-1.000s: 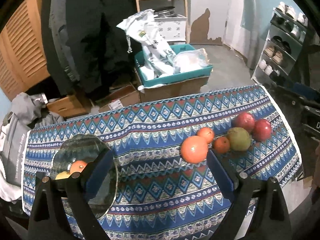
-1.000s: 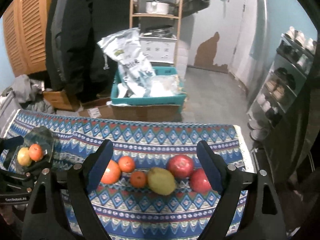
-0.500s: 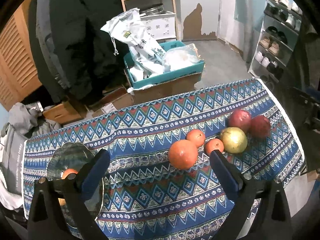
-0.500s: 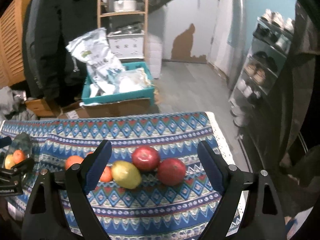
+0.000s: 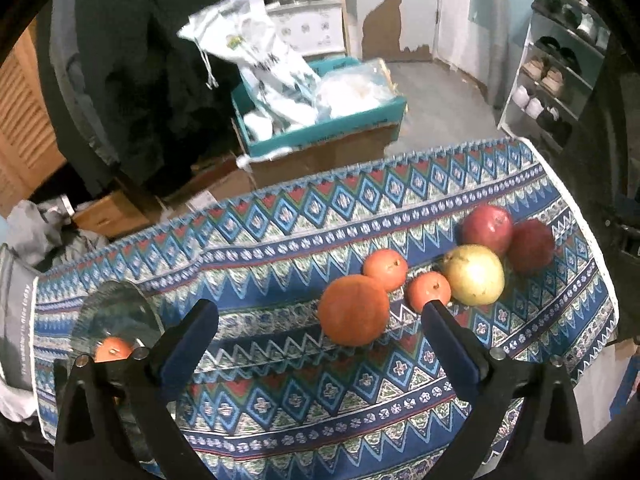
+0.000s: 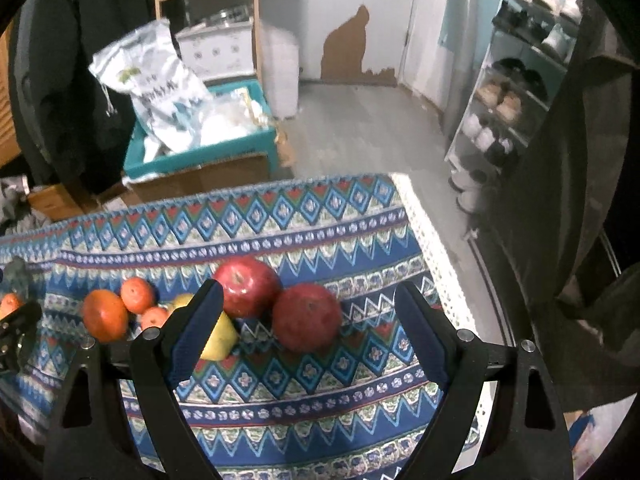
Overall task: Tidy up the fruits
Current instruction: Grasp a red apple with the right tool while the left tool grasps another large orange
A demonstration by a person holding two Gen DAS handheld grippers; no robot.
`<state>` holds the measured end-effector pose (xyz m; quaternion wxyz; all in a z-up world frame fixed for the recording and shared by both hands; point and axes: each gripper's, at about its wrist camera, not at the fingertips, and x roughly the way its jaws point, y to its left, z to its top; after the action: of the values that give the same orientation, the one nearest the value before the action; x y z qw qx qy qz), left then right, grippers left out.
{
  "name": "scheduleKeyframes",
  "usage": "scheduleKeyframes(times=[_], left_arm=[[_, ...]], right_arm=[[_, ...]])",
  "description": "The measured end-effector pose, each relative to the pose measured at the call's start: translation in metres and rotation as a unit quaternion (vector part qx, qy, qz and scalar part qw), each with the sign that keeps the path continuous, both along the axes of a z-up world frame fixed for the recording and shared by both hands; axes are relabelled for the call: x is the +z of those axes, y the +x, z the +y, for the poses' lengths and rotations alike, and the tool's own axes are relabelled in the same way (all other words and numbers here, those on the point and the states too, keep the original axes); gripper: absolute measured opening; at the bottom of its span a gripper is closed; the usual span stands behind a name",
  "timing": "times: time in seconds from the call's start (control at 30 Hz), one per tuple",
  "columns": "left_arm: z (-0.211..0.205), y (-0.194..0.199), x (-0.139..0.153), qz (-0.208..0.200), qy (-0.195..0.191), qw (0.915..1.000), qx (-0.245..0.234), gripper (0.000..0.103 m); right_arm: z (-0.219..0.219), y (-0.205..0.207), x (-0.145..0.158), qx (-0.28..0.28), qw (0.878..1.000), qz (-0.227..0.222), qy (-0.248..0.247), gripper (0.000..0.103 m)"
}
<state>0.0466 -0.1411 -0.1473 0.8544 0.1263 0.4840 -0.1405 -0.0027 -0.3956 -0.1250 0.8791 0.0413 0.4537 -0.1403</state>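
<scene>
Patterned blue cloth covers the surface (image 5: 280,360), and everything that matters sits along it. At far left a glass plate (image 5: 116,312) already holds a small orange fruit (image 5: 112,350), partly hidden behind the left gripper (image 5: 320,344). That gripper's fingers (image 5: 188,344) are spreading wider with nothing between them, and the big orange (image 5: 354,310) lies just ahead of the gap, a little right of centre. Further right come two small oranges, a yellow-green pear (image 5: 474,274) and two red fruits. The right gripper (image 6: 308,328), fingers wide and empty, frames the nearer red fruit (image 6: 306,316), with the red apple (image 6: 246,286) beside its left finger. Each hand looks closest to its own target.
</scene>
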Motion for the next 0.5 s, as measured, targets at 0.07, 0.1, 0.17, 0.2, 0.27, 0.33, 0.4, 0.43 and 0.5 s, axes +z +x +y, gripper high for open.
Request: scheduleKeyframes(times=[0.07, 0.1, 0.17, 0.2, 0.27, 0.33, 0.4, 0.43, 0.5], left_arm=[[-0.002, 0.003, -0.011, 0.009, 0.006, 0.9999, -0.001, 0.102], [-0.004, 0.004, -0.017, 0.011, 0.011, 0.9999, -0.001, 0.102], [-0.006, 0.007, -0.028, 0.017, 0.020, 0.9997, 0.000, 0.102], [-0.007, 0.009, -0.031, 0.020, 0.022, 0.9996, 0.001, 0.102], [-0.009, 0.013, -0.039, 0.031, 0.020, 0.9993, 0.002, 0.102], [-0.012, 0.016, -0.047, 0.039, 0.018, 0.9991, 0.003, 0.102], [-0.014, 0.020, -0.054, 0.043, 0.018, 0.9989, 0.003, 0.102], [-0.015, 0.022, -0.058, 0.046, 0.020, 0.9987, 0.004, 0.102], [-0.016, 0.025, -0.067, 0.052, 0.024, 0.9983, 0.005, 0.102]], right_arm=[[-0.002, 0.005, -0.012, 0.000, 1.000, 0.017, -0.001, 0.086], [-0.003, 0.007, -0.020, 0.001, 1.000, 0.027, 0.001, 0.086], [-0.007, 0.010, -0.031, 0.003, 0.999, 0.043, 0.005, 0.086], [-0.008, 0.011, -0.036, 0.002, 0.999, 0.050, 0.006, 0.086], [-0.011, 0.014, -0.048, 0.002, 0.998, 0.063, 0.008, 0.086], [-0.014, 0.018, -0.060, 0.000, 0.997, 0.077, 0.016, 0.086], [-0.019, 0.024, -0.073, -0.004, 0.996, 0.089, 0.030, 0.086], [-0.021, 0.025, -0.078, -0.006, 0.995, 0.094, 0.037, 0.086], [-0.025, 0.029, -0.089, -0.008, 0.993, 0.100, 0.054, 0.086]])
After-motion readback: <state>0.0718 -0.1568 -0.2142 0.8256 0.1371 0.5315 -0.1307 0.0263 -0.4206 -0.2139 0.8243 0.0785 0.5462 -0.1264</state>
